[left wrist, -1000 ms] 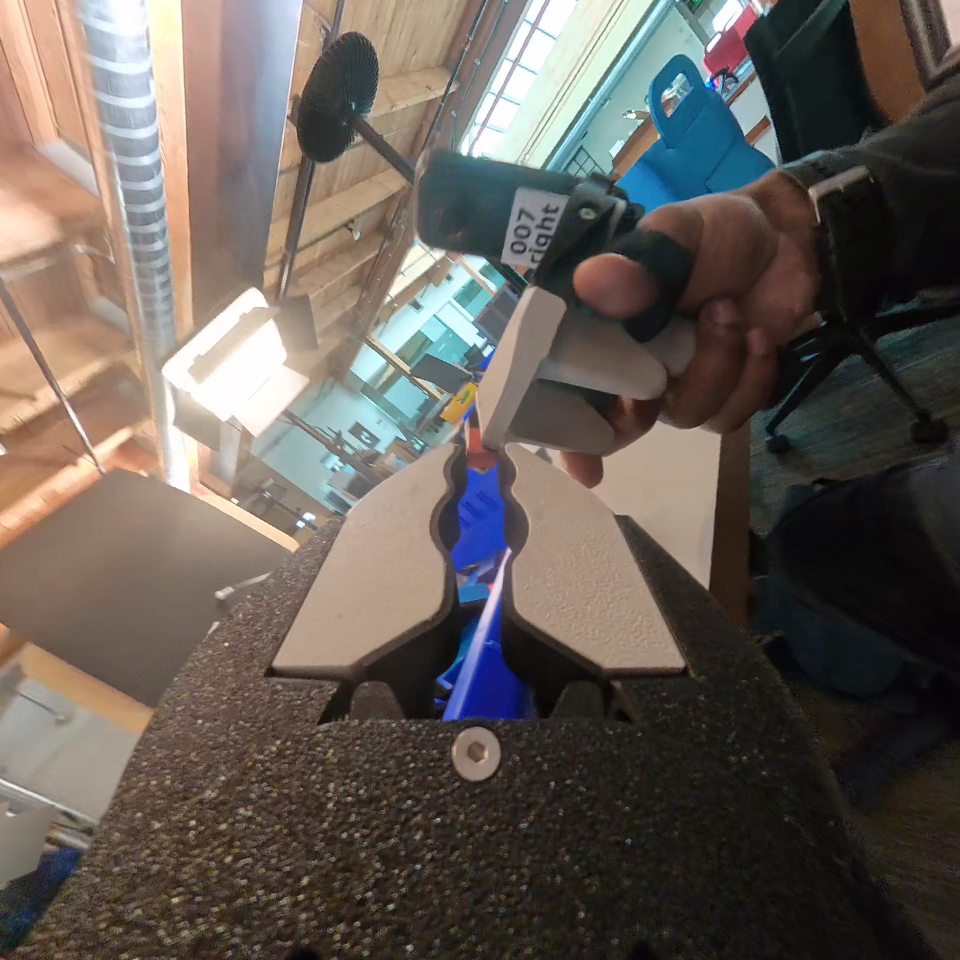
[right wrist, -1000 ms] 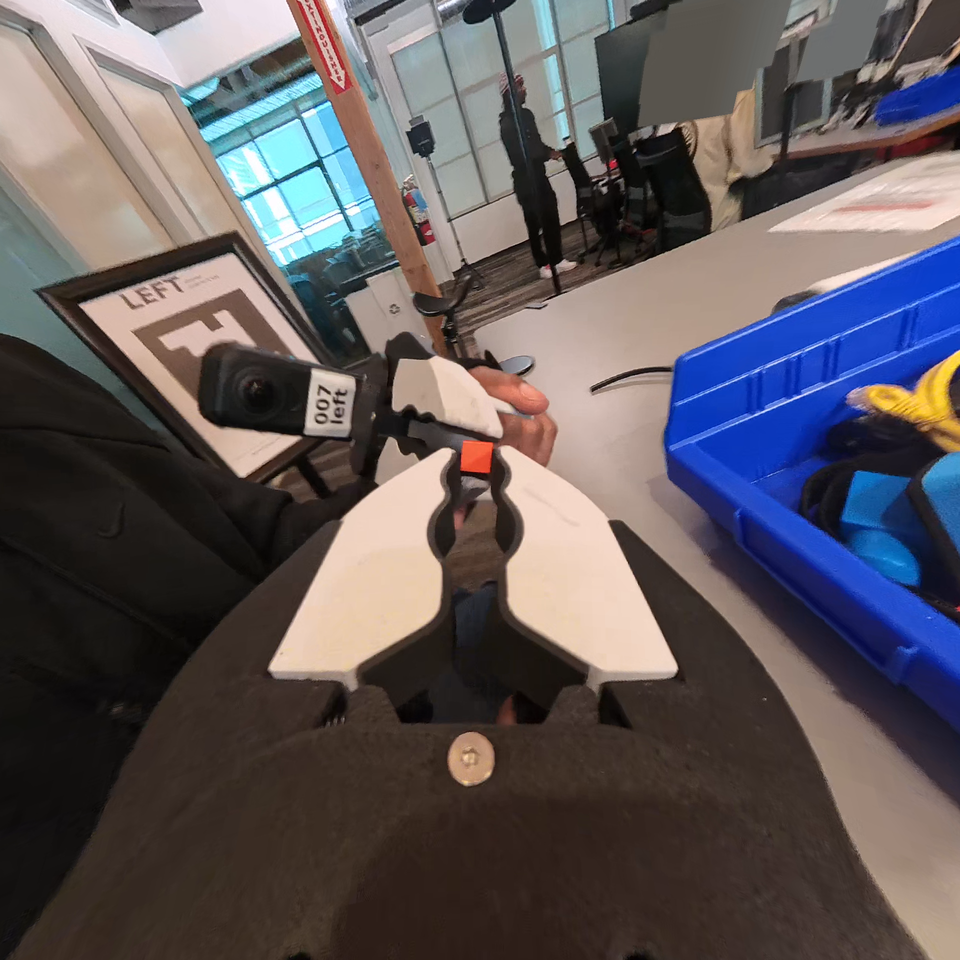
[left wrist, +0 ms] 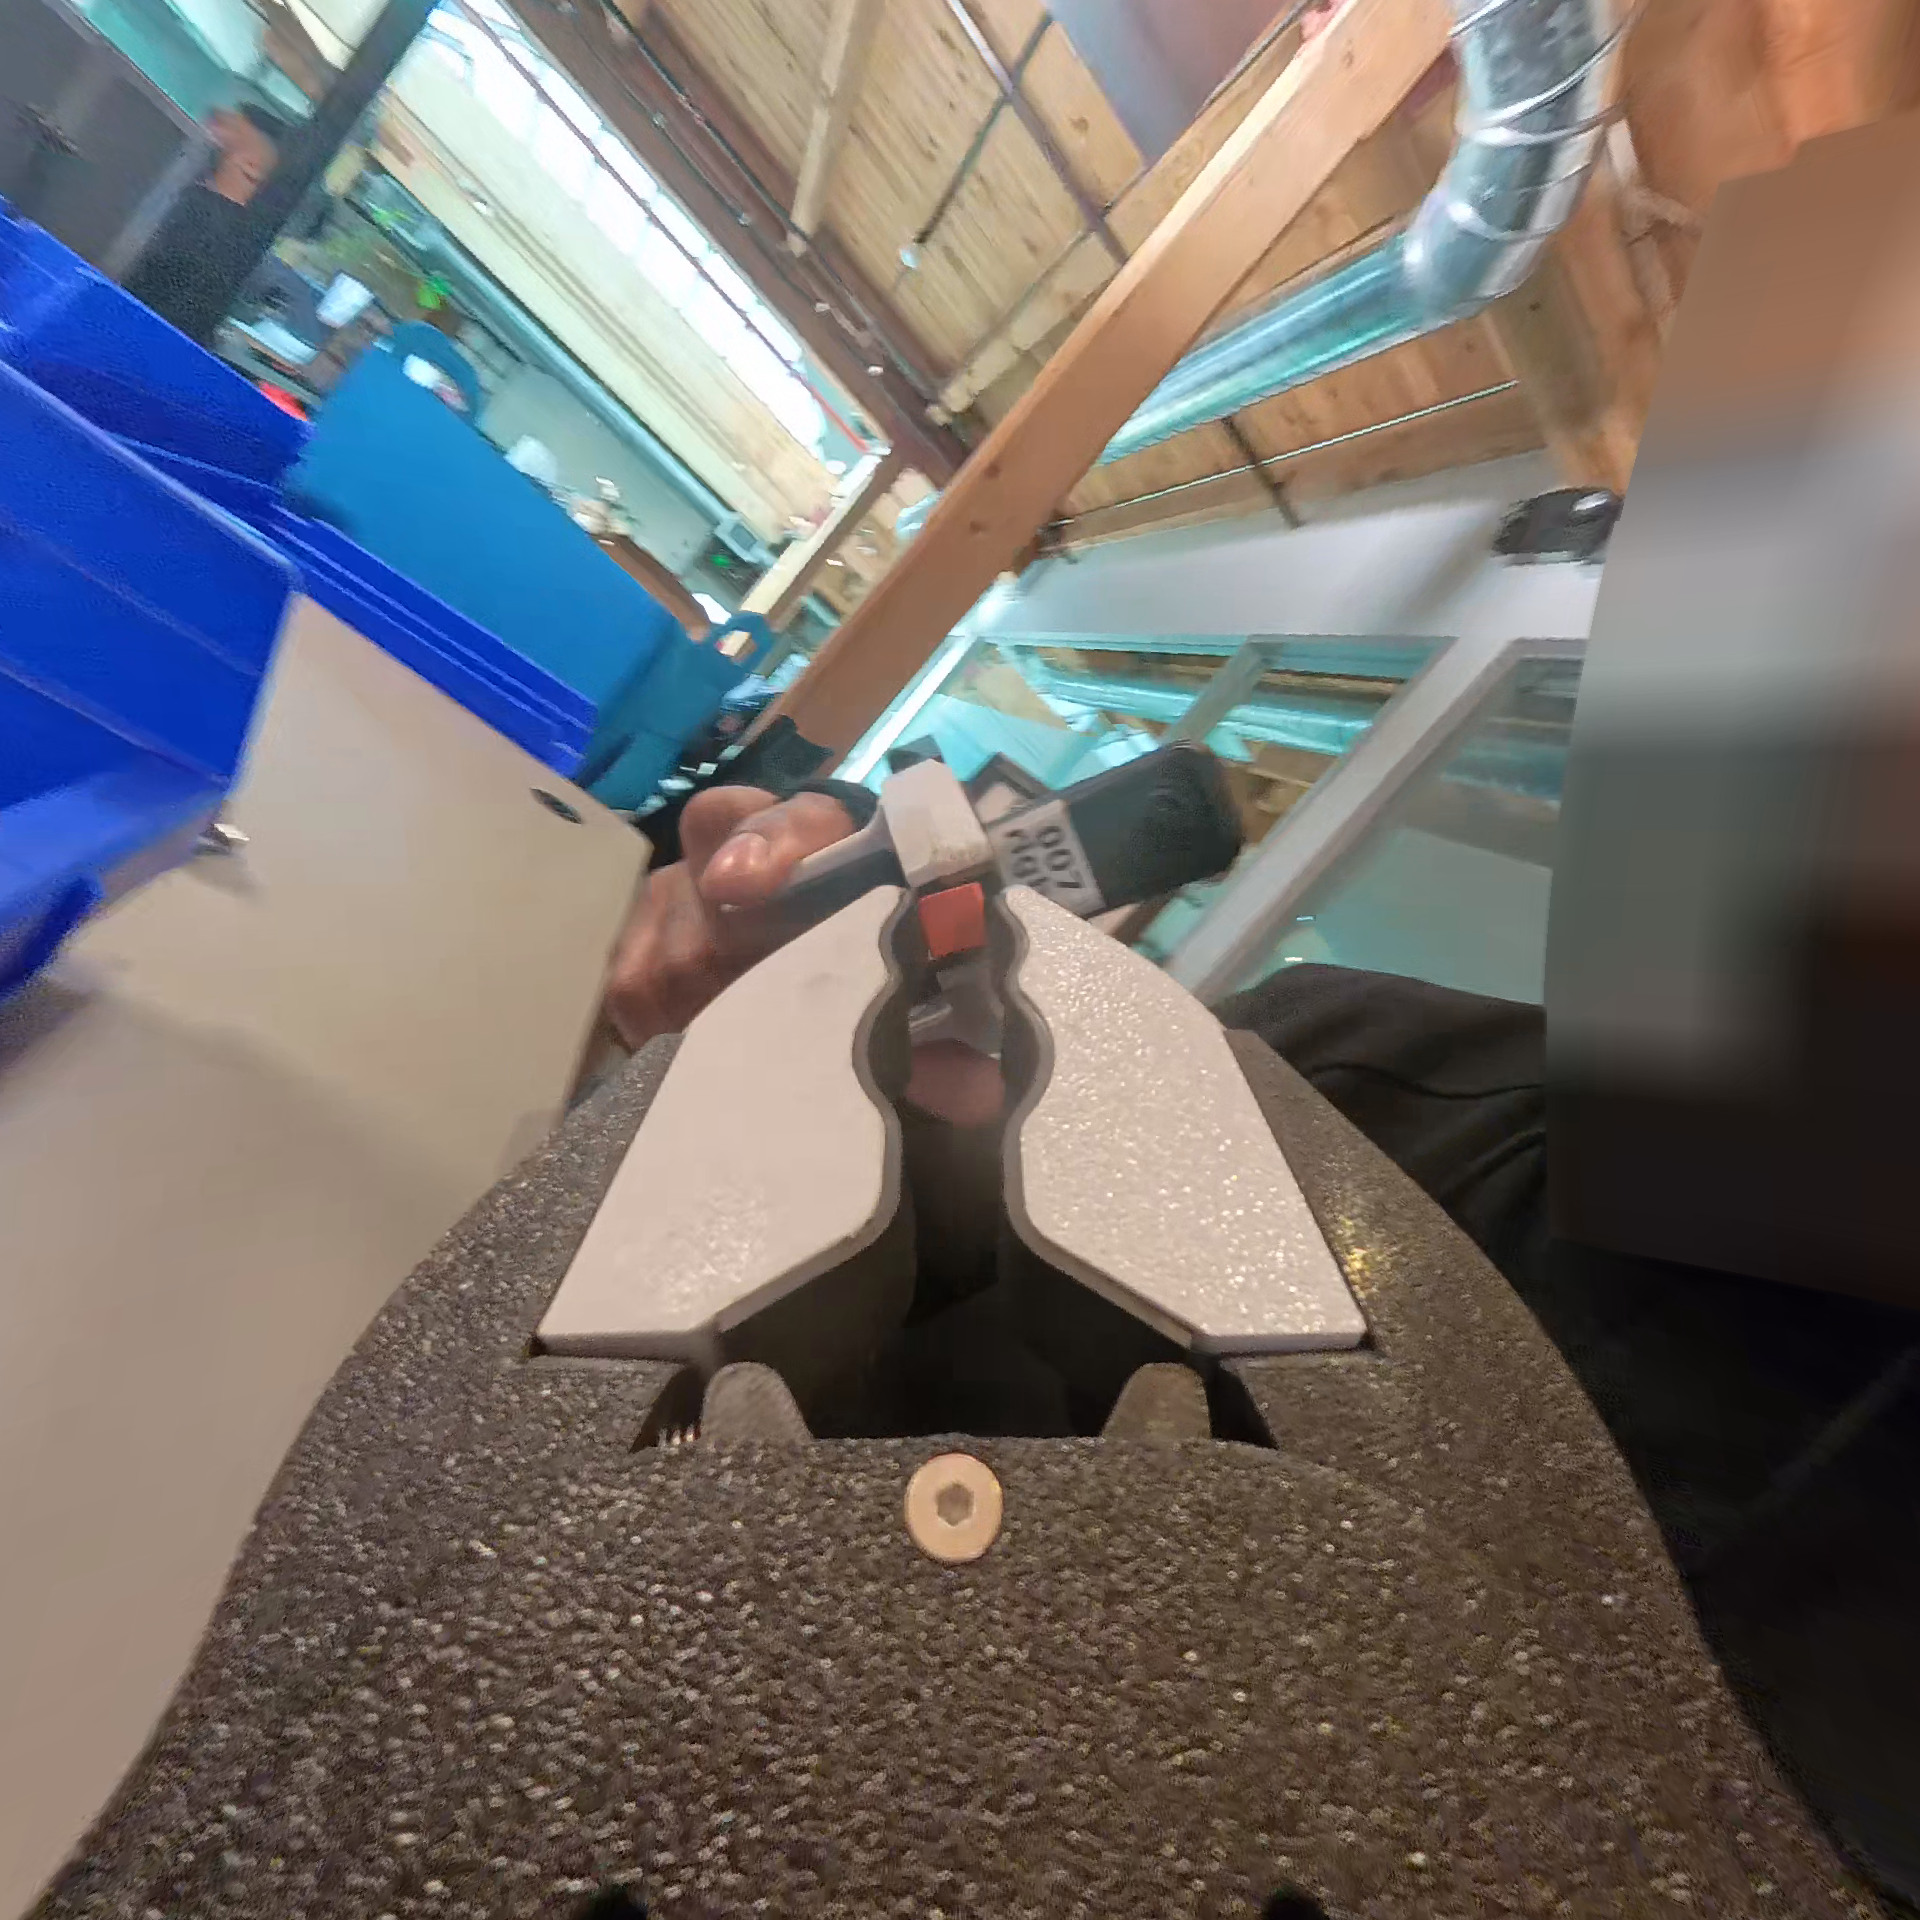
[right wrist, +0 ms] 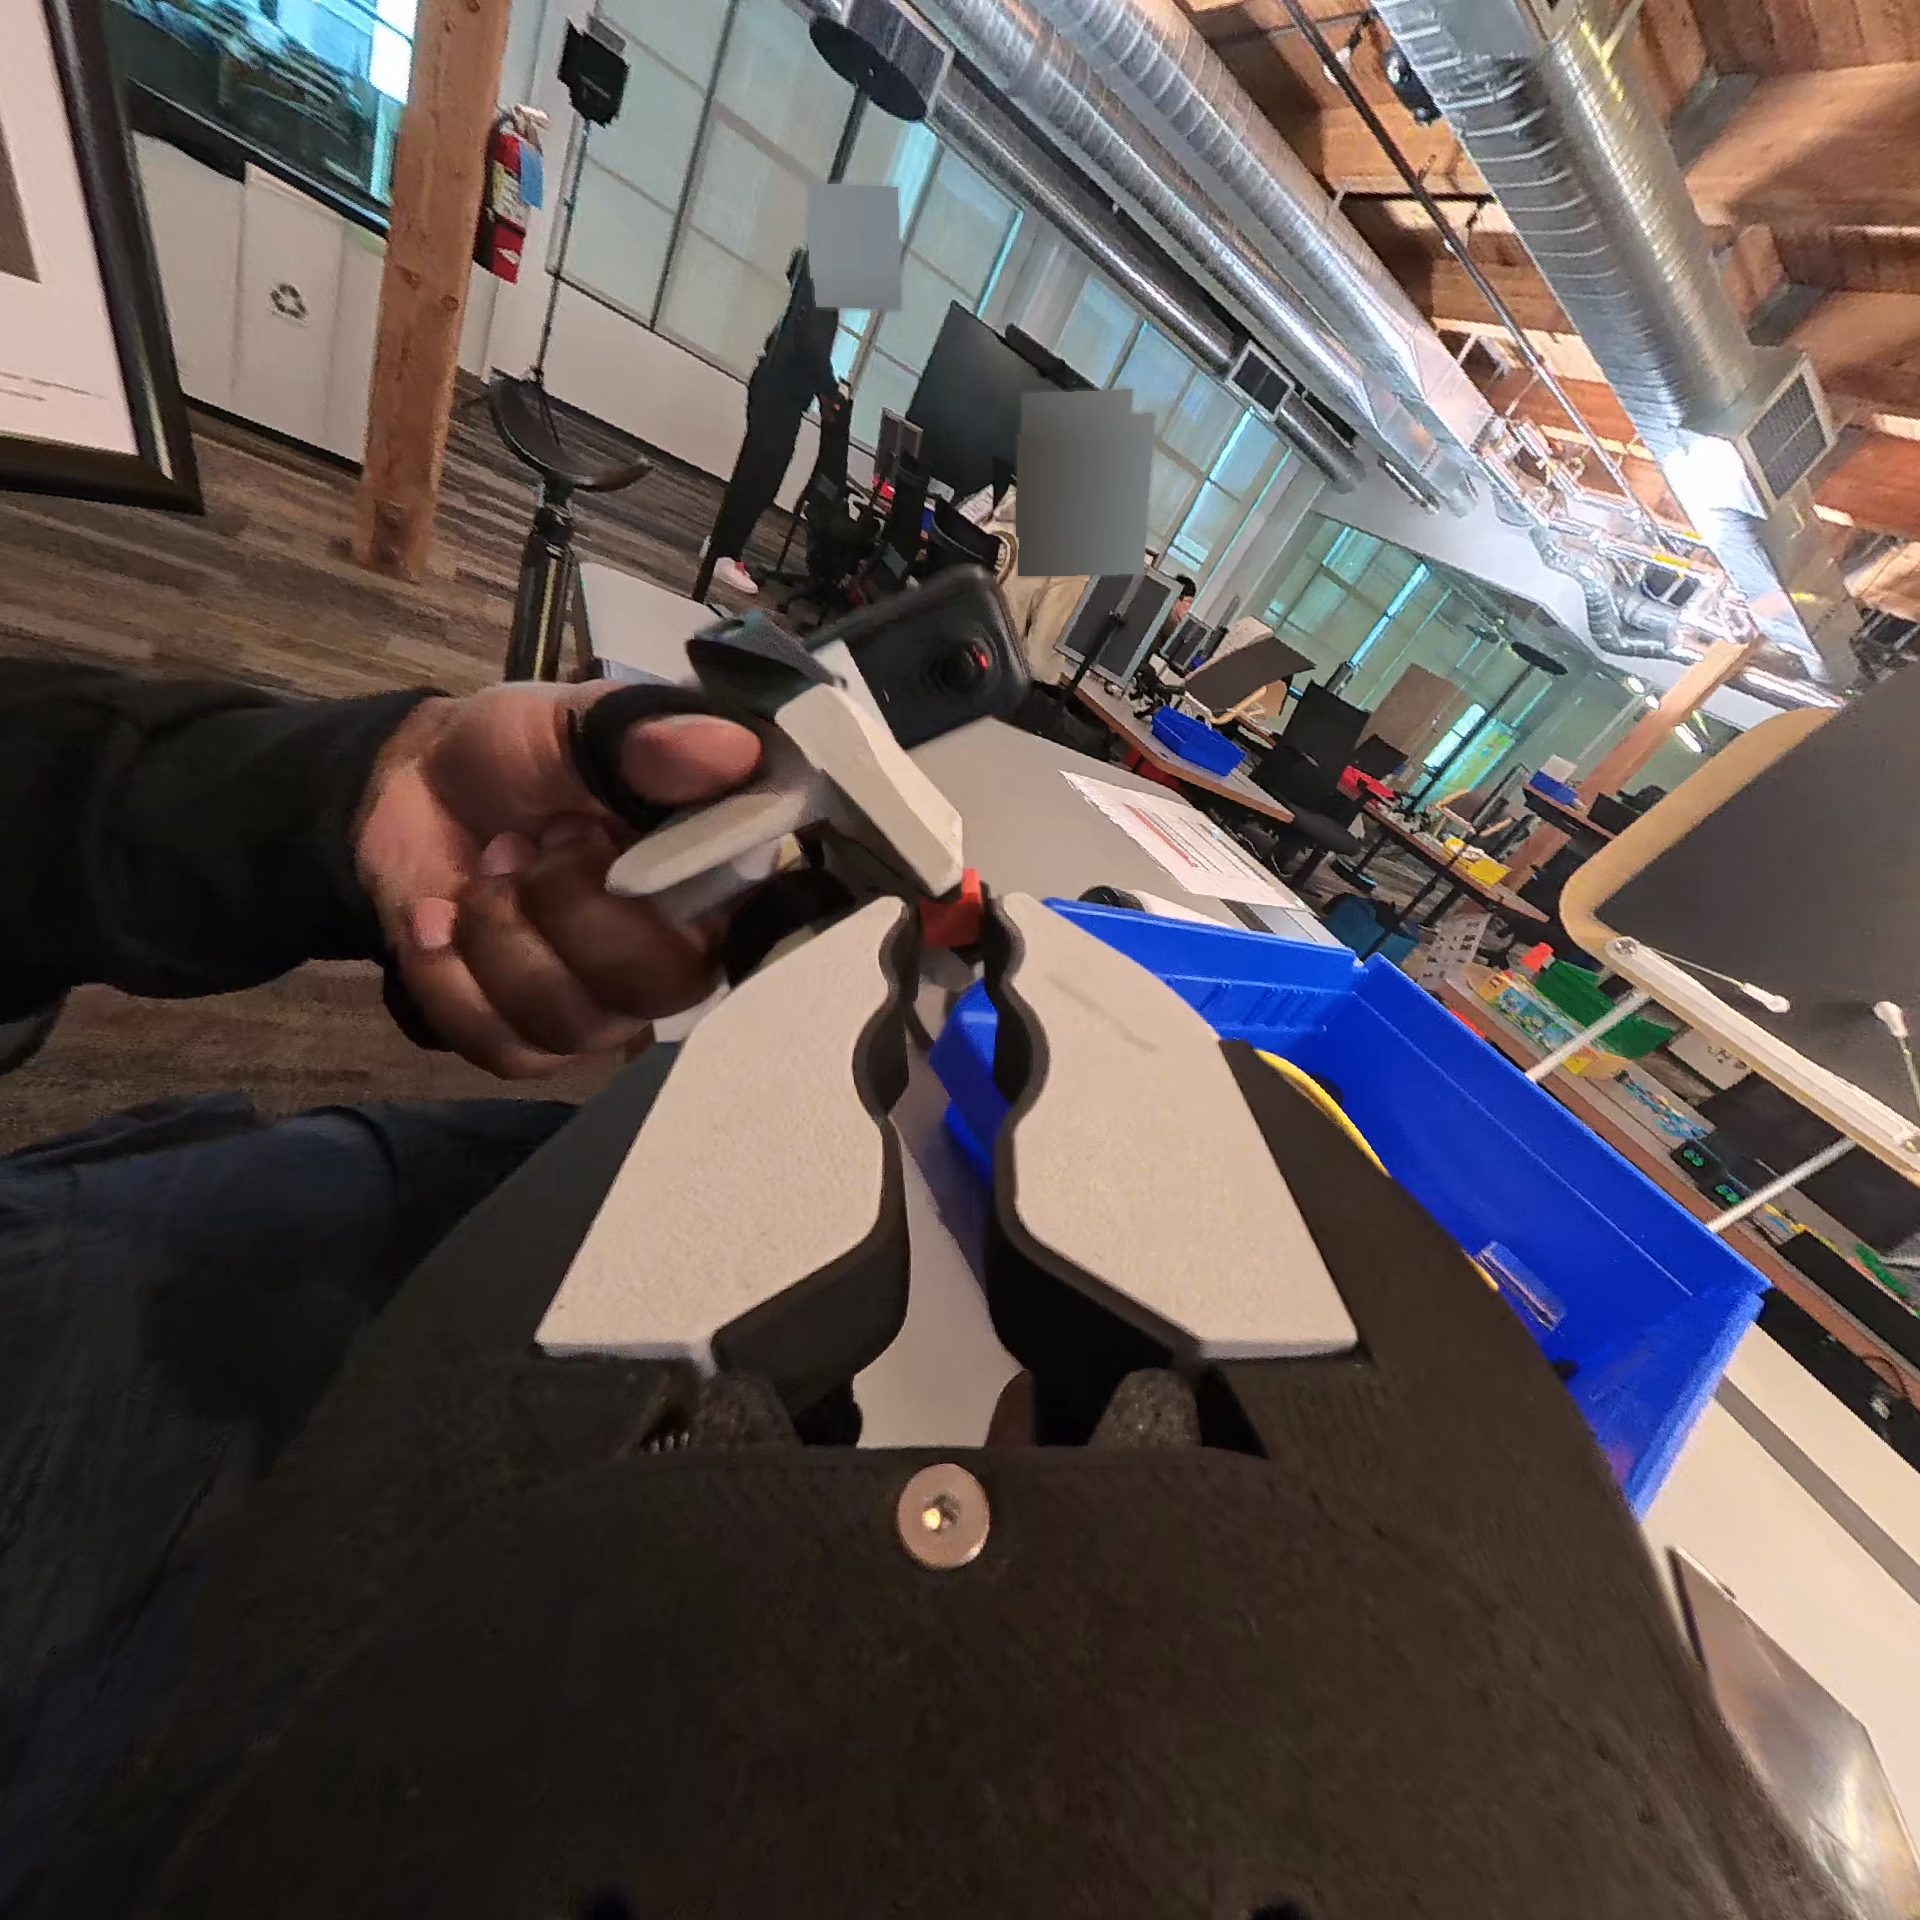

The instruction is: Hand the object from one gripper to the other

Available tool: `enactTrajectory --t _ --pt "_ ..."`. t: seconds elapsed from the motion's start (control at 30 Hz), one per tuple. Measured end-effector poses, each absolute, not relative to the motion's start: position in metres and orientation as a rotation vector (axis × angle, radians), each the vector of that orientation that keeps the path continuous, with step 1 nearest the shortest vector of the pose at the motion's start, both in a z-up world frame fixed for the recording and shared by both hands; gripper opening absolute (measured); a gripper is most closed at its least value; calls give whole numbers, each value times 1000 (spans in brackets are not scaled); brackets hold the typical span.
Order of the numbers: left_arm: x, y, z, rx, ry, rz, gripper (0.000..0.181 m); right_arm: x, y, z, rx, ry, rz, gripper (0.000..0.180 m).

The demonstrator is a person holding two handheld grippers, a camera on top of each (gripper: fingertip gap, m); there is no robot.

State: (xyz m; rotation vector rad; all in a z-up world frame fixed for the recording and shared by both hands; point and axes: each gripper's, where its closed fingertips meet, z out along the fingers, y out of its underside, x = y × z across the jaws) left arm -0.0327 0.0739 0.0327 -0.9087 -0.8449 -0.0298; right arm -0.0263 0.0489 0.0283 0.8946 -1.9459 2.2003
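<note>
Both jaw pairs pinch 1 small orange-red plastic block (left wrist: pixel 951 923): left gripper (left wrist: pixel 951 940), right gripper (right wrist: pixel 951 930) from 12 o'clock; release remains.

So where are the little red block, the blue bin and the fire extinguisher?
Red block (left wrist: pixel 953 921): left wrist view, front face.
Blue bin (right wrist: pixel 1496 1153): right wrist view, inner wall.
Fire extinguisher (right wrist: pixel 506 197): right wrist view, red body.

- The right gripper (right wrist: pixel 948 930) has its tips closed on a small red block (right wrist: pixel 951 914).
- The left gripper (right wrist: pixel 940 894), held in a hand (right wrist: pixel 540 862), meets the red block from the left, touching it.
- A blue bin (right wrist: pixel 1455 1132) sits on the grey table (right wrist: pixel 1039 800), just right of the red block.
- A yellow cable (right wrist: pixel 1320 1101) shows inside the bin.
</note>
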Motion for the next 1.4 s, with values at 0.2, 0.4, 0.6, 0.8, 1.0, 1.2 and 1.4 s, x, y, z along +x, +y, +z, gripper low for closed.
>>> enactTrajectory --t 0.2,0.4,0.6,0.8,1.0,1.2,1.4 --pt "-41 48 30 -1121 -913 567 12 -31 47 28 864 -1949 2151 23" --pt "-39 35 35 -1317 -845 1091 12 -37 44 30 755 -2057 2204 23" --pt "-37 30 35 -1374 -755 1372 12 -58 36 25 501 -2265 2334 19" --pt "-43 21 17 -1458 -771 1460 12 -70 29 11 324 -2436 2462 20" --pt "-43 15 15 -1446 -772 1506 12 -76 22 -5 275 -2495 2449 20" --pt "-45 13 17 -1379 -851 1365 12 -80 21 -4 227 -2510 2494 19" --pt "-48 16 15 -1401 -875 1349 12 -77 21 -7 247 -2538 2472 21"
